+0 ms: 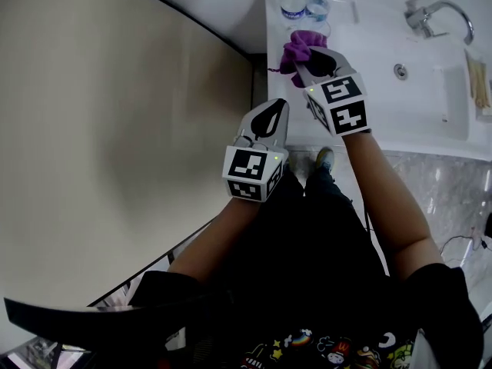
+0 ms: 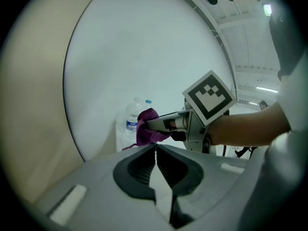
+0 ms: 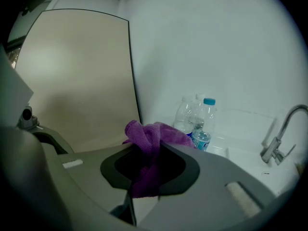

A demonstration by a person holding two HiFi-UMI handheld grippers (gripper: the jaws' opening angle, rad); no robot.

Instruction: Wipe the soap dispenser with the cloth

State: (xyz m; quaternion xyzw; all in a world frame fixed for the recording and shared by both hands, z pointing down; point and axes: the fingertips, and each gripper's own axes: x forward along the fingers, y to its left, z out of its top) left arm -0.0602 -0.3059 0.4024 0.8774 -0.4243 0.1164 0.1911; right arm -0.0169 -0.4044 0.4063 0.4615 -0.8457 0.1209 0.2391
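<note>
A crumpled purple cloth (image 1: 297, 49) is bunched between the jaws of my right gripper (image 1: 306, 64), which is shut on it above the left end of the white counter (image 1: 369, 29). The right gripper view shows the cloth (image 3: 144, 134) filling the gap of my right gripper (image 3: 150, 150) and hanging down inside. My left gripper (image 1: 270, 108) hangs lower and to the left, off the counter's edge, shut with nothing in it. In the left gripper view my left gripper (image 2: 155, 146) has its pads meeting, and the cloth (image 2: 146, 127) shows ahead. No soap dispenser is in any view.
Two clear water bottles (image 1: 295, 0) (image 3: 206, 124) stand at the counter's far left, just beyond the cloth. To the right lie a sink basin (image 1: 430, 91) and a chrome tap (image 1: 438, 12) (image 3: 281, 134). A beige panel (image 1: 115, 129) fills the left side.
</note>
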